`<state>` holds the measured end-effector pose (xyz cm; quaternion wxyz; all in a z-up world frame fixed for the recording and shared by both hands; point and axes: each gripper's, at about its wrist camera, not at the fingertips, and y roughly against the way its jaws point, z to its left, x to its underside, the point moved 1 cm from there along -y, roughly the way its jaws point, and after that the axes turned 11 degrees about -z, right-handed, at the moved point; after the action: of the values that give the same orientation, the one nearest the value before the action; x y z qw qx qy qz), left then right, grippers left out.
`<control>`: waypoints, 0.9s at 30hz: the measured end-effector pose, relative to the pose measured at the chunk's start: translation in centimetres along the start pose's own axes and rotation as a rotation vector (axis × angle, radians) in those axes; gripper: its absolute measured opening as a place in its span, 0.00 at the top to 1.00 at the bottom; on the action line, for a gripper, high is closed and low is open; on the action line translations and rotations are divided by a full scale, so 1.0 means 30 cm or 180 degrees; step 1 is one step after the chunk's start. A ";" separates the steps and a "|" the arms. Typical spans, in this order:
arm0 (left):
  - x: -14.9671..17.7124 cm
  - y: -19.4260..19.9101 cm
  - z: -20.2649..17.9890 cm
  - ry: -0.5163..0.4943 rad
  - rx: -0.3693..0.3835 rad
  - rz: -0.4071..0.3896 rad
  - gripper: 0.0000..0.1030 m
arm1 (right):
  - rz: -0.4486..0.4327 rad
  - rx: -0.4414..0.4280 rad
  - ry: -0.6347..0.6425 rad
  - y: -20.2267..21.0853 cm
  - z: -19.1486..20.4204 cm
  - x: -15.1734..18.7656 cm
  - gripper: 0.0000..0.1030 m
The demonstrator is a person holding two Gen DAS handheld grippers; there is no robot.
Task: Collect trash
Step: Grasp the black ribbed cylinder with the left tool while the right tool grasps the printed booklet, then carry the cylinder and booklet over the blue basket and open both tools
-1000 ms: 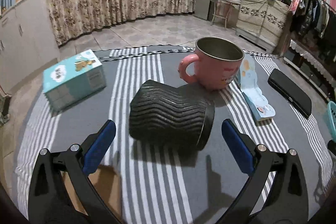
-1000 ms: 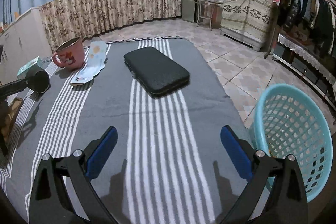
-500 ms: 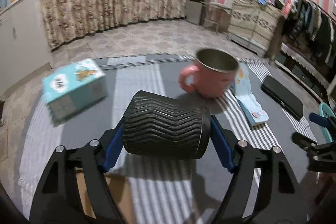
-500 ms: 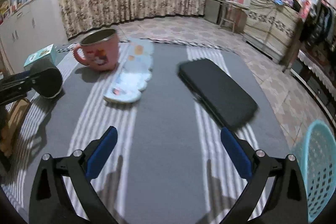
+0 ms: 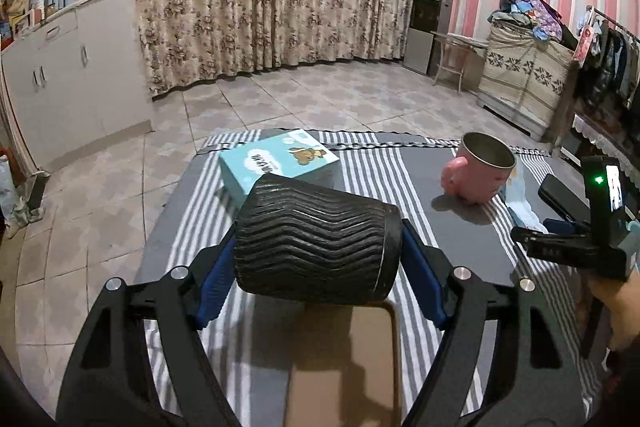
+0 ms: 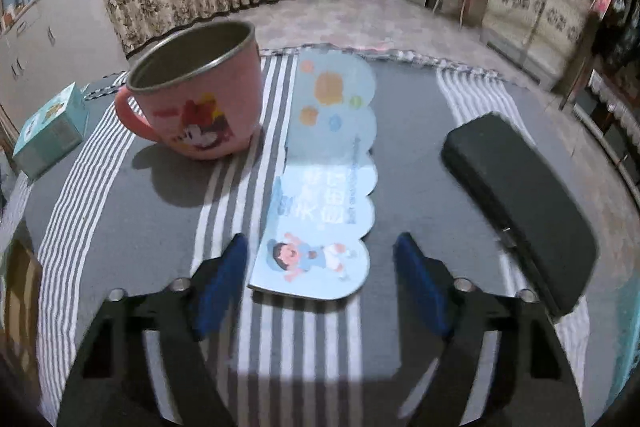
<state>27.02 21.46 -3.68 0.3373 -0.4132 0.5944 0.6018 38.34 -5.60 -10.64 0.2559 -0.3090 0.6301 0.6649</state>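
My left gripper (image 5: 316,267) is shut on a black ribbed paper cup (image 5: 316,251) lying sideways and holds it above the striped cloth (image 5: 188,211). My right gripper (image 6: 320,279) is open low over the cloth, its fingers either side of the near end of a light blue scalloped paper package (image 6: 328,163). The package also shows in the left wrist view (image 5: 520,203), partly behind a pink mug (image 5: 480,167). The right gripper (image 5: 560,239) shows at the right of the left wrist view.
The pink mug (image 6: 196,99) stands just left of the package. A black case (image 6: 524,195) lies on its right. A teal tissue box (image 5: 276,163) lies at the far left. A brown cardboard piece (image 5: 344,359) lies under my left gripper. A teal basket edge (image 6: 632,323) shows far right.
My left gripper has closed on the black cup and lifted it. My right gripper has swung left from the basket side, come in low at the blue package and narrowed its jaws.
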 end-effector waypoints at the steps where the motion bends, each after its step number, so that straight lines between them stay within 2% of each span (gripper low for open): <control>1: -0.001 0.005 0.005 0.0015 -0.0002 -0.0012 0.28 | -0.0004 -0.0051 0.0023 0.007 0.008 0.001 0.44; 2: -0.003 0.013 0.007 0.0047 0.0001 -0.0028 0.28 | -0.0011 -0.0077 0.0061 0.018 0.016 0.004 0.48; 7: -0.005 0.049 -0.047 0.0006 0.0037 -0.0076 0.28 | -0.0107 -0.0111 0.0198 0.089 0.011 0.044 0.49; 11: 0.000 0.081 -0.116 -0.0101 0.0051 -0.0101 0.28 | -0.0244 -0.0098 0.0181 0.210 -0.072 0.098 0.49; 16: 0.005 0.108 -0.242 -0.0109 0.0171 -0.0126 0.28 | -0.0479 0.0003 0.0064 0.406 -0.258 0.145 0.49; 20: 0.010 0.131 -0.386 -0.0164 0.0322 -0.0171 0.28 | -0.0708 0.0242 -0.0015 0.584 -0.460 0.163 0.49; 27: 0.043 0.140 -0.690 -0.0239 0.0701 -0.0127 0.28 | -0.0853 0.0707 -0.0320 0.749 -0.805 0.223 0.49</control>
<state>24.70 0.51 -2.01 0.4145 -0.3626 0.6356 0.5410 19.55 -31.68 -0.63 0.4059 -0.3264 0.6392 0.5658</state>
